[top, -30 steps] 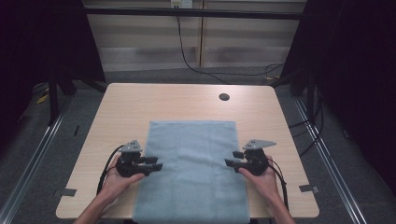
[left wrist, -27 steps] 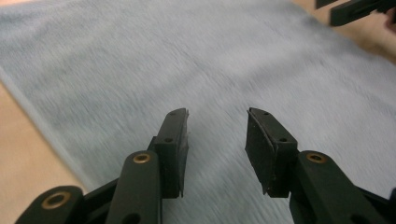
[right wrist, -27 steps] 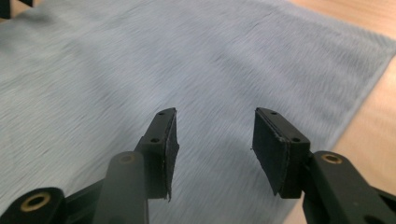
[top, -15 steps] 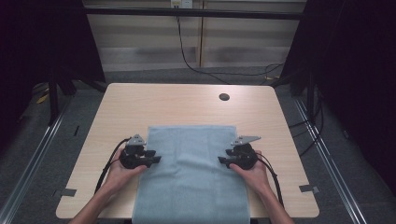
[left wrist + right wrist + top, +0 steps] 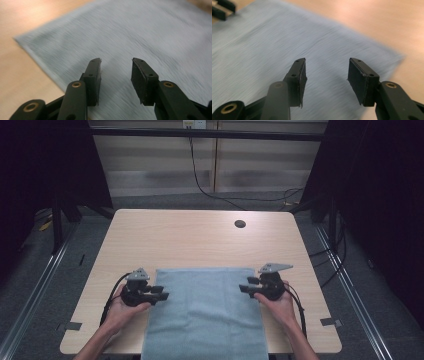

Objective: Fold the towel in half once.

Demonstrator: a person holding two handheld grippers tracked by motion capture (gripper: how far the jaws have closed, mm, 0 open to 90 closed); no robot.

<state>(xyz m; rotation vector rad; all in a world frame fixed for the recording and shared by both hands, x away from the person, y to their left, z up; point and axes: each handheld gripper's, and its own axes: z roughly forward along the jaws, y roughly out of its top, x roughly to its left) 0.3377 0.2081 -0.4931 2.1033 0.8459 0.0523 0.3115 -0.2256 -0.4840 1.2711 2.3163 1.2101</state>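
A light blue towel (image 5: 205, 312) lies flat on the wooden table (image 5: 190, 240), its near part hanging over the front edge. My left gripper (image 5: 162, 293) hovers at the towel's left edge, pointing inward. My right gripper (image 5: 244, 285) is at the right edge, facing it. In the left gripper view the left gripper (image 5: 116, 60) is open over the towel (image 5: 145, 32), nothing between the pads. In the right gripper view the right gripper (image 5: 327, 60) is open over the towel (image 5: 269, 40) near its corner, with the left gripper's jaws far off at top left. Both pairs of jaws have just been opening, empty.
A dark round cable hole (image 5: 240, 224) sits at the table's far right. Bare wood lies beyond the towel and on both sides of it. Cables trail from both grippers past the person's hands. Dark floor and metal rails surround the table.
The towel's far edge now lies nearer the person, and more cloth hangs over the front edge. Both hands have stayed at its sides with little shift.
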